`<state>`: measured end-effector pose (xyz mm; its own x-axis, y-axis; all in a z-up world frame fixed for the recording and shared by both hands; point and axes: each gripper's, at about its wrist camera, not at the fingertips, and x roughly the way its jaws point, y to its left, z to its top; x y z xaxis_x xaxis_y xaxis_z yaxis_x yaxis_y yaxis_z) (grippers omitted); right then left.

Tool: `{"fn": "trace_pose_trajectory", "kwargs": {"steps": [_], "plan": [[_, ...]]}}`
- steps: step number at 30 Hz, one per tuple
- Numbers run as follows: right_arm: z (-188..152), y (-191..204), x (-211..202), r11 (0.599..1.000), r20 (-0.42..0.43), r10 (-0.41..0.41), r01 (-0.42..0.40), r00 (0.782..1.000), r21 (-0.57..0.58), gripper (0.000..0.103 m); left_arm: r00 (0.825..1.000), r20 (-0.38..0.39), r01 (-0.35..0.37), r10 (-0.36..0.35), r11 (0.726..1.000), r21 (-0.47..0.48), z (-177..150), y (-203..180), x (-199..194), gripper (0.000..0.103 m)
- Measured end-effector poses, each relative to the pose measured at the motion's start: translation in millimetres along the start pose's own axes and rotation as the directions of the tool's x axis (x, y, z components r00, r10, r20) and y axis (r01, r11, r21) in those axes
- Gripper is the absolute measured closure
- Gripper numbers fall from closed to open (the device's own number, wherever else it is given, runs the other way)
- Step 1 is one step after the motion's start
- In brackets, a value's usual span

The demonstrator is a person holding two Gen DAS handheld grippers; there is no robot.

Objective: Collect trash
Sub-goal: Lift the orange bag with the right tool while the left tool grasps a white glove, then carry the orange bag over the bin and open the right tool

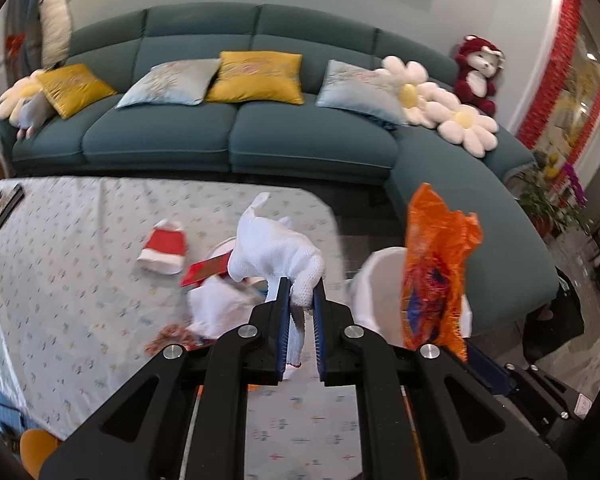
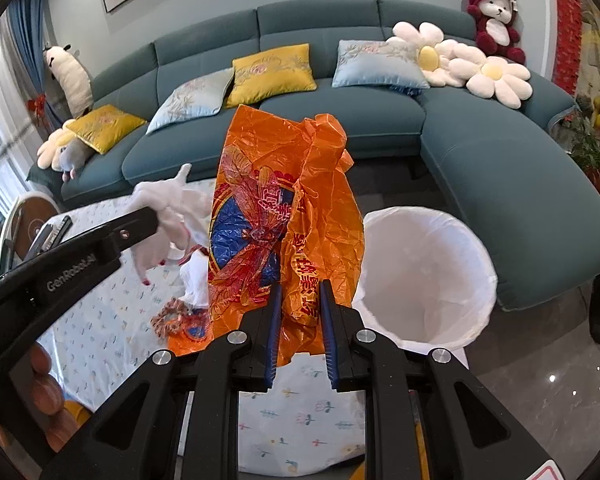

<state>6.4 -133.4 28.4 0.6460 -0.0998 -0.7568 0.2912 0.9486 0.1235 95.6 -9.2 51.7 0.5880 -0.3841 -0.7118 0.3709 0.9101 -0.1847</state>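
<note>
My left gripper point(image 1: 301, 288) is shut on a white knitted glove point(image 1: 274, 246), held up above the table; the glove point(image 2: 168, 208) also shows at the left of the right wrist view, pinched in the left gripper point(image 2: 156, 216). My right gripper point(image 2: 299, 289) is shut on a crumpled orange plastic bag point(image 2: 284, 208) with blue and red print, lifted off the table. That orange bag point(image 1: 436, 268) hangs at the right of the left wrist view. A bin with a white liner point(image 2: 424, 276) stands on the floor just right of the table, its mouth open. The bin point(image 1: 376, 292) sits partly behind the bag.
On the patterned tablecloth point(image 1: 80, 264) lie a red-and-white wrapper point(image 1: 162, 246), a red packet point(image 1: 206, 270), crumpled white paper point(image 1: 220, 304) and a small patterned scrap point(image 2: 172, 314). Remote controls point(image 1: 4, 204) lie at the far left. A teal sofa point(image 1: 236, 136) with cushions curves behind.
</note>
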Motion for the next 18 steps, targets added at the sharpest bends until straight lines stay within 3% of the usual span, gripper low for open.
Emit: {"fn": "trace_pose_trajectory", "kwargs": {"steps": [7,18], "plan": [[4,-41,-12,0.998,0.025,-0.036,0.035,0.999,0.052,0.085,0.999,-0.009,0.049,-0.049,0.996,0.069,3,-53,9,0.093],[1,-110,11,0.985,-0.01,-0.098,0.098,0.995,0.145,0.085,0.989,-0.09,0.126,-0.114,0.982,0.138,-1,-116,53,0.092]]}}
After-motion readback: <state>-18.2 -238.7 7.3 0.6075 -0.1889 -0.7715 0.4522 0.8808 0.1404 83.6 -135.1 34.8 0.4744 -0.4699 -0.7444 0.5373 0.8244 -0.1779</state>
